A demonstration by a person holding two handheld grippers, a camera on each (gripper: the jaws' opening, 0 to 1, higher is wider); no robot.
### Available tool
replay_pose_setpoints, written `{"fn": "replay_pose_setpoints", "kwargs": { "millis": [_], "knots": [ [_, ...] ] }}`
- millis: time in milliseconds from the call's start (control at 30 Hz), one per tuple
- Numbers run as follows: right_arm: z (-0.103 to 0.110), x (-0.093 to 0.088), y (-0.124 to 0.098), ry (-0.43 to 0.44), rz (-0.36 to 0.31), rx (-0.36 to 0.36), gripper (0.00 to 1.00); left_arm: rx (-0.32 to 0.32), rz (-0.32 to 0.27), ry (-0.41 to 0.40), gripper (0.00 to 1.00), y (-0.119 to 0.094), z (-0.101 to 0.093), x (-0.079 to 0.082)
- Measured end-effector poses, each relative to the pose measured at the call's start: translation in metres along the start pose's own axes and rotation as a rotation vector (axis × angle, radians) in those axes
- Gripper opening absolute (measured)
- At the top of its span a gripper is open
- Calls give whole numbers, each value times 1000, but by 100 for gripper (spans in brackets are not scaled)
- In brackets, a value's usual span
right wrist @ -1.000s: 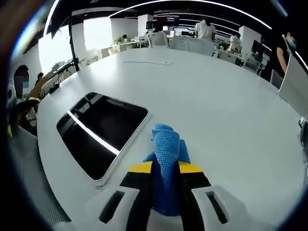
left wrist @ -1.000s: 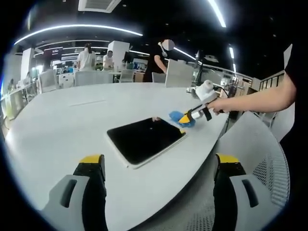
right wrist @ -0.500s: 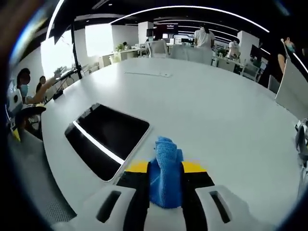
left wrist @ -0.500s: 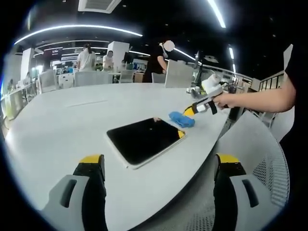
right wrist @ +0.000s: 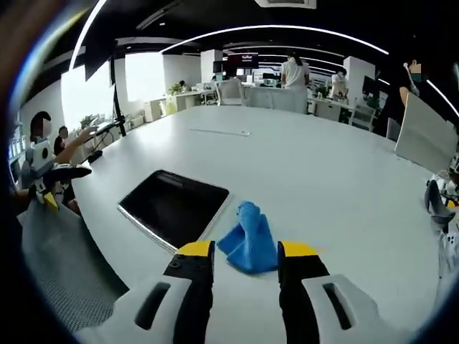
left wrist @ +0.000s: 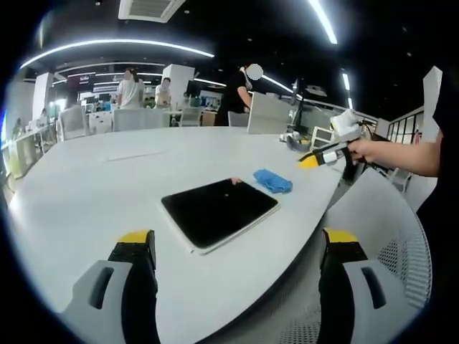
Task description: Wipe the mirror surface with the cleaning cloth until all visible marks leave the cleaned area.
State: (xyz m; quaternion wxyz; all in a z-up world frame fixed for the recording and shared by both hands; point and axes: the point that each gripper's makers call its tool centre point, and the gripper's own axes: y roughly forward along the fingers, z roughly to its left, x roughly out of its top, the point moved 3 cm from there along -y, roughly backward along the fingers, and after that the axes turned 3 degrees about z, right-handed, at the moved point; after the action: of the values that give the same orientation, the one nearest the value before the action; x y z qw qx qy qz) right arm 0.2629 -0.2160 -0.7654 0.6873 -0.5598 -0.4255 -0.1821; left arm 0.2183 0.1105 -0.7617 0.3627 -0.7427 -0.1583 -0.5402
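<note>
- Blue, crumpled cleaning cloth [right wrist: 249,238] is lying on the big white oval table [right wrist: 308,165], just beside one edge of the dark rectangular mirror with the pale rim [right wrist: 174,207]; from where I am standing I cannot tell whether the two are touching.
- In the left gripper view, the same cloth [left wrist: 273,180] is sitting at the far corner of the mirror [left wrist: 217,210], which is lying flat near the table's [left wrist: 93,179] curved edge.
- Right gripper [right wrist: 240,252] is hovering above the cloth with its yellow-tipped black jaws spread apart and gripping nothing; the cloth is showing between them, free on the table.
- In the left gripper view, that right gripper [left wrist: 324,155] is hanging in the air out past the table edge, well apart from the cloth, carried by a person's hand [left wrist: 366,150].
- Left gripper [left wrist: 238,240] is hanging near the table's near edge, its jaws wide apart and holding nothing.
- Grey mesh chair backs [left wrist: 391,236] are standing beside the table.
- People are standing among the desks at the back of the office.
</note>
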Motion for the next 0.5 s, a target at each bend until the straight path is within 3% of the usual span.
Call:
{"fn": "replay_pose_setpoints", "kwargs": {
  "millis": [100, 333, 500],
  "knots": [
    [15, -5, -9, 6, -26, -1, 55, 5, -10, -5, 94, 0, 1, 1],
    [32, -24, -19, 16, -51, -21, 64, 2, -7, 7, 94, 0, -1, 1],
    [38, -29, -20, -38, -67, -26, 72, 32, -25, 10, 98, -2, 3, 4]
  ]
}}
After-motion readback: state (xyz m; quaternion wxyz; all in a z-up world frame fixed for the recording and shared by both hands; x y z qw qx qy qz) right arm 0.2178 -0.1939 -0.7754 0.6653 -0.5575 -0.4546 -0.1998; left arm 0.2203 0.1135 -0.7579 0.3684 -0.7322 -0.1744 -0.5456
